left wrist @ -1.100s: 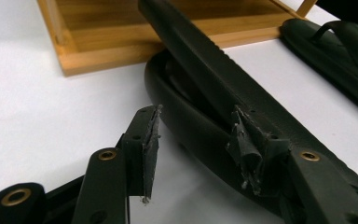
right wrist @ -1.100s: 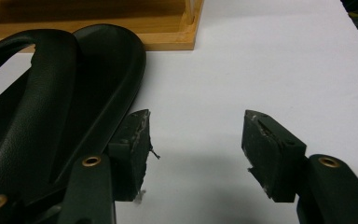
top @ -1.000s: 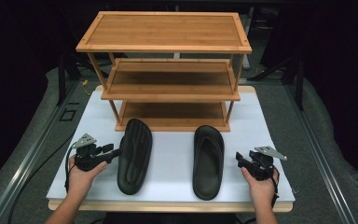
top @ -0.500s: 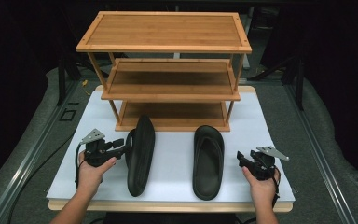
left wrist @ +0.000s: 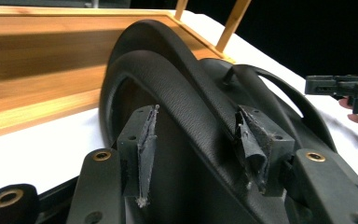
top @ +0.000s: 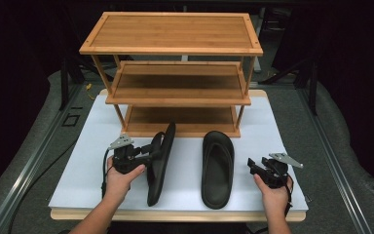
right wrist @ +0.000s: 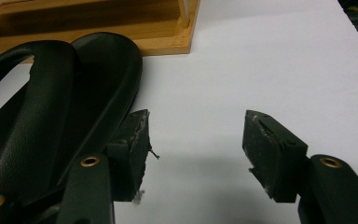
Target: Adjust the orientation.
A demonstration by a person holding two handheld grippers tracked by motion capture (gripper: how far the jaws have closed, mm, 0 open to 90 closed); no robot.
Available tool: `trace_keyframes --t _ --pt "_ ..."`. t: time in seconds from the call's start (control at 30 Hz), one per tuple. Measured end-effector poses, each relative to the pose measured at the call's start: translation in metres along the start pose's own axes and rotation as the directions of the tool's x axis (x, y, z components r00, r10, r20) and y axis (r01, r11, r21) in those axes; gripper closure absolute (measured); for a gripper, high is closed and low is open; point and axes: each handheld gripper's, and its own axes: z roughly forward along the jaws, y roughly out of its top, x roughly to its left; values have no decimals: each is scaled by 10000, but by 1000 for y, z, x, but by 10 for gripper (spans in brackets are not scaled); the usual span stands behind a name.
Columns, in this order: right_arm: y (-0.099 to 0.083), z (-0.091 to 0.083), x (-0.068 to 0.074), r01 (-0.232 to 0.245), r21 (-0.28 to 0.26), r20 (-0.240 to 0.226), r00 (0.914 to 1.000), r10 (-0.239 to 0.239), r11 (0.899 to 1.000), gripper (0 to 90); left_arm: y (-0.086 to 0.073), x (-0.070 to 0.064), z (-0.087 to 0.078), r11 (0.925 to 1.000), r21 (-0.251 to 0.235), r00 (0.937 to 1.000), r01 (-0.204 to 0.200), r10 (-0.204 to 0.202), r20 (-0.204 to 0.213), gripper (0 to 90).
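Person's left hand [top: 119,178] sits at the left of the white table [top: 90,146], holding the left gripper [top: 152,149]. Its jaws are closed partway around the strap of the left black sandal [top: 159,163]; in the left gripper view the strap [left wrist: 186,107] runs between both pads [left wrist: 142,149], w/ the right pad pressed against it. That sandal is tipped up on its edge, sole facing right, toe end nearly at the bottom shelf of the bamboo rack [top: 175,73]. Rack has 3 tiers & stands at the back centre of the table.

Just right of it, w/ a gap between, the right black sandal [top: 217,168] lies flat, footbed up, toe pointing toward the rack.

Further right, the right hand [top: 272,195] holds the right gripper [top: 252,165] near the table's right edge, beside the flat sandal. In the right gripper view its jaws stand wide open w/ bare white table between them, nothing held; the left pad [right wrist: 133,149] sits against the sandal's [right wrist: 51,116] outer edge, though actual contact can't be told for sure.
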Motion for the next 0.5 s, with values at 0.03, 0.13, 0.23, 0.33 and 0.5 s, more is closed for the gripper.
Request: trace_keyframes --t 0.03,0.13,0.23,0.33,0.5 --pt "0 0 0 -6 -2 0 10000 6 10000 413 0 -3 3 10000 29 10000 -14 14 35 486" --pt "0 0 -1 -24 -10 24 10000 24 10000 413 -1 -9 9 10000 54 9995 9 -11 304 478" --pt "0 -1 -2 -105 -37 -6 9999 105 9999 413 -2 -12 10 9997 140 9995 -203 200 260 483" --pt "0 -1 -3 -135 -48 -20 9999 134 9999 413 -6 -9 10 9996 244 9998 -173 170 125 483" --pt "0 0 -2 -138 -14 -59 9999 137 9999 413 -15 -5 10 9978 638 9999 -165 168 -36 503"
